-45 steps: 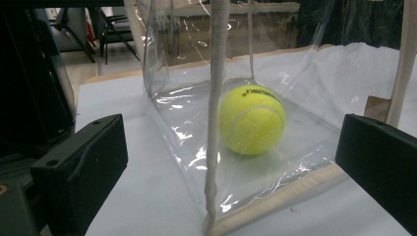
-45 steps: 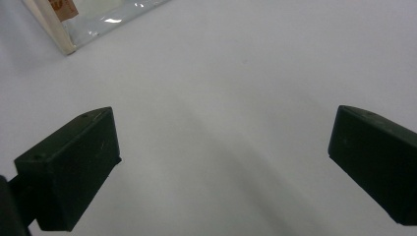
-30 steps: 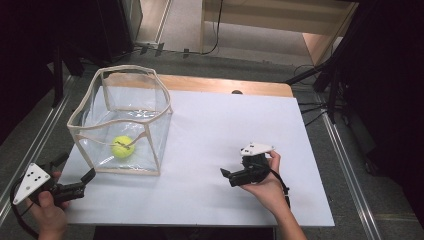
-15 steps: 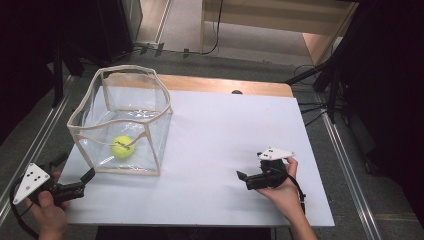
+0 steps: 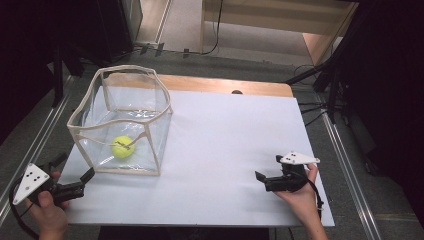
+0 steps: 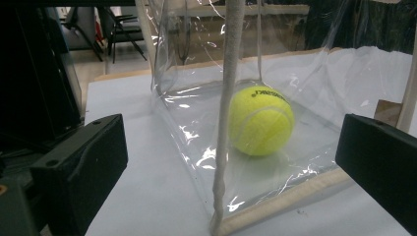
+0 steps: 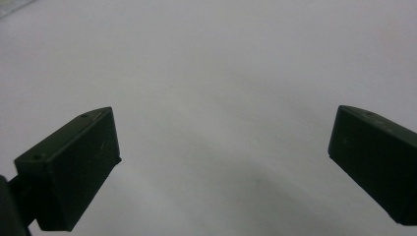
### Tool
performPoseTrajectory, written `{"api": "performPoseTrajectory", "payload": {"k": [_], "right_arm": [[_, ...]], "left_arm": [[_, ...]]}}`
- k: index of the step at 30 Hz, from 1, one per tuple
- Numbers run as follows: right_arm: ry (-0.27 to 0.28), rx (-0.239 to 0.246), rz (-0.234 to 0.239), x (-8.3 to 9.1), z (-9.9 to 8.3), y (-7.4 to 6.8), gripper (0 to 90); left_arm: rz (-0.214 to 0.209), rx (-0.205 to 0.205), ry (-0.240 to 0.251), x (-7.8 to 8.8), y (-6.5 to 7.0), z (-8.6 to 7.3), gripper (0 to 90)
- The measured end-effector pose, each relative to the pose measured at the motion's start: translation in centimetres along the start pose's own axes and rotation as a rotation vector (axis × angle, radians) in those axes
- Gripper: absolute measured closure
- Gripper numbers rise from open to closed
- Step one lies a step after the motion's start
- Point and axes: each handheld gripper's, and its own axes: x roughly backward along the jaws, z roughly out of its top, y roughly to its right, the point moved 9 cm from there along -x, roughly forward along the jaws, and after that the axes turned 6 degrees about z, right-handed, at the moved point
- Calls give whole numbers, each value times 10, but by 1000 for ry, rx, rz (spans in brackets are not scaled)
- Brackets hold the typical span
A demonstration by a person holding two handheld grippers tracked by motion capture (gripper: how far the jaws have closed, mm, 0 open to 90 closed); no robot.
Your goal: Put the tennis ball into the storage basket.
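Yellow ball (image 6: pixel 260 120) beyond left claw (image 6: pixel 231 162)

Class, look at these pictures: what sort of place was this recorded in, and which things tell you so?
Probably a lab or workshop set up for recording. A white table stands on a metal-railed frame, black stands and cables crowd the floor, and the props are just a clear bag and a tennis ball.
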Motion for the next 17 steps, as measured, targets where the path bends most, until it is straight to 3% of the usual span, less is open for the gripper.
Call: {"api": "performPoseTrajectory", "payload": {"k": [11, 17], "right_arm": [[19, -89, -89, 26, -29, 38, 0], [-65, -111, -147, 18, -47, 48, 0]], "left_arm": [[10, 33, 13, 1, -3, 1, 0], [21, 34, 31, 5, -4, 3, 0]]}}
